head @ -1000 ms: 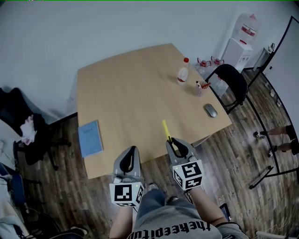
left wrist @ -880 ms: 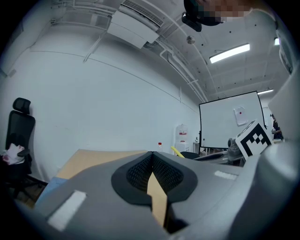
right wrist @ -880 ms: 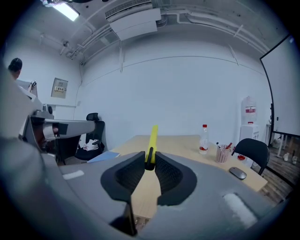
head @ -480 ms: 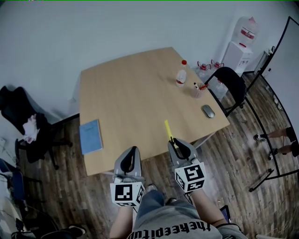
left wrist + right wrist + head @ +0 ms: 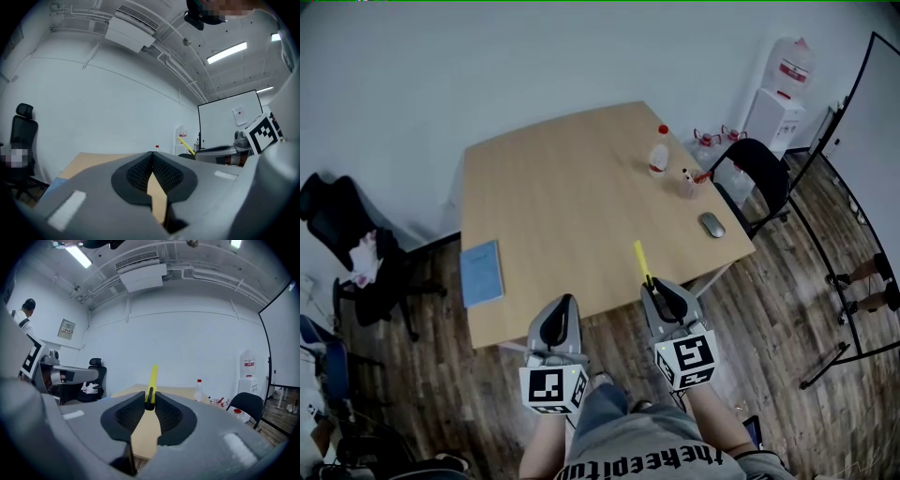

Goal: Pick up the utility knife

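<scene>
The yellow utility knife [image 5: 641,262] sticks out forward from my right gripper [image 5: 652,285], whose jaws are shut on its black end, above the near edge of the wooden table [image 5: 572,197]. In the right gripper view the utility knife [image 5: 152,380] rises upright out of the right gripper [image 5: 149,404]. My left gripper [image 5: 563,303] hovers beside it at the table's near edge, shut with nothing in it; in the left gripper view the left gripper [image 5: 152,154] has its tips meeting, and the utility knife [image 5: 186,145] shows at the right.
A blue notebook [image 5: 481,273] lies at the table's left edge. A water bottle [image 5: 658,153], a cup of pens [image 5: 688,182] and a mouse [image 5: 711,224] stand at the right side. Black chairs [image 5: 761,173] flank the table. A person's legs [image 5: 862,281] show far right.
Both grippers have drawn back a little toward me and risen, the right one carrying the knife with it. The table now sits slightly farther from the grippers.
</scene>
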The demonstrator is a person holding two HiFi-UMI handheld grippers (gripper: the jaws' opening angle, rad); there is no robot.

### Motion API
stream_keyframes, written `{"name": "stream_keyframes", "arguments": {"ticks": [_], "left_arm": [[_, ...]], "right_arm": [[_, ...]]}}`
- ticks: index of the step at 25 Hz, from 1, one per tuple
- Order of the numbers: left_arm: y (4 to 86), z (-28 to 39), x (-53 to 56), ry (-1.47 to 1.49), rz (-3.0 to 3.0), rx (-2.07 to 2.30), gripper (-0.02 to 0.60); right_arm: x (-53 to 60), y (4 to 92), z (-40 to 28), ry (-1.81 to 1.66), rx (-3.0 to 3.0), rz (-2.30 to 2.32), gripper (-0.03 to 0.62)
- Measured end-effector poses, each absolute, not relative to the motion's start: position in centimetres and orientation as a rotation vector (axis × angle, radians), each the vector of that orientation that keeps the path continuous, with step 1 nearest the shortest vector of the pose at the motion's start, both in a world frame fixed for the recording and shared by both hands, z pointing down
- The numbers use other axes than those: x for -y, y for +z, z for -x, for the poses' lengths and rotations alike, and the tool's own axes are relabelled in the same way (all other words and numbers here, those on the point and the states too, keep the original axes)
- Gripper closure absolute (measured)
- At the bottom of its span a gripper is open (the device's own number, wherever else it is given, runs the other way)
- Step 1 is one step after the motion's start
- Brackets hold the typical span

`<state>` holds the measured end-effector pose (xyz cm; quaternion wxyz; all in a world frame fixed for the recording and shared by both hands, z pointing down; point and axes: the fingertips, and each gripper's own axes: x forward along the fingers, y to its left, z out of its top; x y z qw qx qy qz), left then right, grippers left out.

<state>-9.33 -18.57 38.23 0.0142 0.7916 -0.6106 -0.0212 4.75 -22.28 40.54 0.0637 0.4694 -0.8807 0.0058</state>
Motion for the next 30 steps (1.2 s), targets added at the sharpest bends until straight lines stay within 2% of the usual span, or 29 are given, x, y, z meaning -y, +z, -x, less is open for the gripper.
{"name": "stream_keyframes", "arguments": {"ticks": [30], "left_arm": [[37.5, 7.1, 15.6, -0.093, -2.451, 1.952, 0.561]], "right_arm": [[18.6, 36.9, -8.5, -0.155, 2.785, -1.456, 0.526]]}}
